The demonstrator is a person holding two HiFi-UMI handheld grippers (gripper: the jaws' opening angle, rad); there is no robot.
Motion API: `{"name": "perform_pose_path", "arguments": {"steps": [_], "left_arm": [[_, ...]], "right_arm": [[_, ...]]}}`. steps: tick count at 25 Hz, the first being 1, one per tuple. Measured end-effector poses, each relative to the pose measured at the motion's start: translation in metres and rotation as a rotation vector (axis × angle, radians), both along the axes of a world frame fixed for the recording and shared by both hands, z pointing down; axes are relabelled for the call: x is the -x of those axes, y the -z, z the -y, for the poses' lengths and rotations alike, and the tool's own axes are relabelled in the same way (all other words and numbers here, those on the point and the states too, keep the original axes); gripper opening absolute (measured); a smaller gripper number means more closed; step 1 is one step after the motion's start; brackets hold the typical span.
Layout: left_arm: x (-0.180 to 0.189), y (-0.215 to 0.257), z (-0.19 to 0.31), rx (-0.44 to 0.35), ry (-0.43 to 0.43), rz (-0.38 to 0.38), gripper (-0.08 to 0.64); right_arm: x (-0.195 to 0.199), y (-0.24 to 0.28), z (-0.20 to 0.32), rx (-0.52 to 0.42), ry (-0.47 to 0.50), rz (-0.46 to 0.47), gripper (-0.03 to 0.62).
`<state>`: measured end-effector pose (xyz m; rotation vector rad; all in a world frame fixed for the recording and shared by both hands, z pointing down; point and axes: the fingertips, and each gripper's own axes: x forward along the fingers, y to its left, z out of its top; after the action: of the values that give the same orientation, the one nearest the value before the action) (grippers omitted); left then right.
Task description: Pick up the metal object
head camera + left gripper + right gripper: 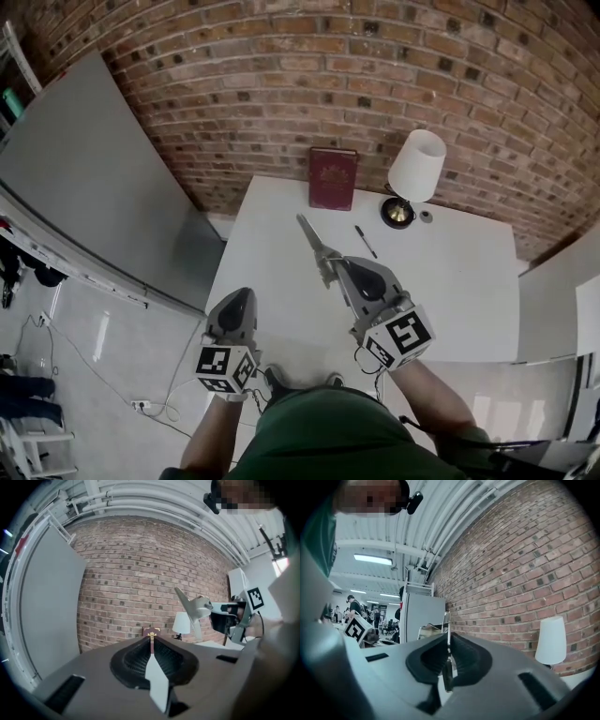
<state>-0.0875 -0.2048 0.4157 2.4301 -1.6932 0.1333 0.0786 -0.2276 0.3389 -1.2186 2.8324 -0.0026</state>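
The metal object [314, 239] is a flat, pointed blade with a handle. My right gripper [337, 269] is shut on its handle end and holds it above the white table [469, 281], blade pointing toward the brick wall. The left gripper view shows the metal object [191, 609] raised in the air, tilted, at the right gripper [220, 617]. From the right gripper view, the metal object [448, 632] appears edge-on between the pads. My left gripper [234, 298] is shut with nothing in it, over the table's near left edge.
At the back of the table a red book [334, 178] leans on the brick wall. Beside it are a white-shaded lamp [415, 173], a black pen [366, 241] and a small grey thing [426, 217]. A grey panel [94, 187] stands to the left.
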Motion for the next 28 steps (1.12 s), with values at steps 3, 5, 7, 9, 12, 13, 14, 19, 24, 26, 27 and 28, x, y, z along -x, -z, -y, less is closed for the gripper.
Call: {"name": "perform_pose_path", "arguments": {"steps": [3,5,7,9,12,13,14,19,24,26,27,28], "left_arm": [[-0.012,0.007,-0.001,-0.012,-0.001,-0.001,0.021],[-0.018,0.013,-0.001,-0.028,0.000,0.003,0.021],[-0.023,0.021,0.000,-0.046,0.001,0.006,0.021],[-0.028,0.030,-0.001,-0.062,-0.001,0.008,0.021],[-0.036,0.041,-0.003,-0.079,-0.007,0.008,0.021],[-0.038,0.045,-0.003,-0.084,-0.009,0.008,0.021],[-0.040,0.048,-0.003,-0.089,-0.011,0.009,0.021],[-0.048,0.061,-0.004,-0.114,-0.018,0.018,0.021],[-0.052,0.068,-0.006,-0.127,-0.021,0.019,0.021],[-0.052,0.070,-0.008,-0.133,-0.020,0.020,0.021],[-0.052,0.072,-0.008,-0.136,-0.020,0.020,0.021],[-0.052,0.073,-0.009,-0.139,-0.020,0.021,0.021]], "right_arm": [[-0.011,0.013,-0.004,-0.020,0.011,0.022,0.005],[-0.017,0.021,-0.007,-0.038,0.019,0.037,0.005],[-0.023,0.029,-0.008,-0.054,0.024,0.053,0.005],[-0.029,0.034,-0.010,-0.063,0.028,0.069,0.005],[-0.035,0.039,-0.011,-0.063,0.030,0.089,0.005],[-0.037,0.040,-0.011,-0.062,0.029,0.093,0.005],[-0.039,0.040,-0.011,-0.063,0.028,0.096,0.005],[-0.045,0.042,-0.012,-0.067,0.027,0.106,0.005],[-0.048,0.046,-0.014,-0.075,0.030,0.113,0.005],[-0.048,0.048,-0.016,-0.080,0.033,0.116,0.005],[-0.048,0.049,-0.016,-0.081,0.034,0.117,0.005],[-0.048,0.049,-0.017,-0.082,0.035,0.118,0.005]]}}
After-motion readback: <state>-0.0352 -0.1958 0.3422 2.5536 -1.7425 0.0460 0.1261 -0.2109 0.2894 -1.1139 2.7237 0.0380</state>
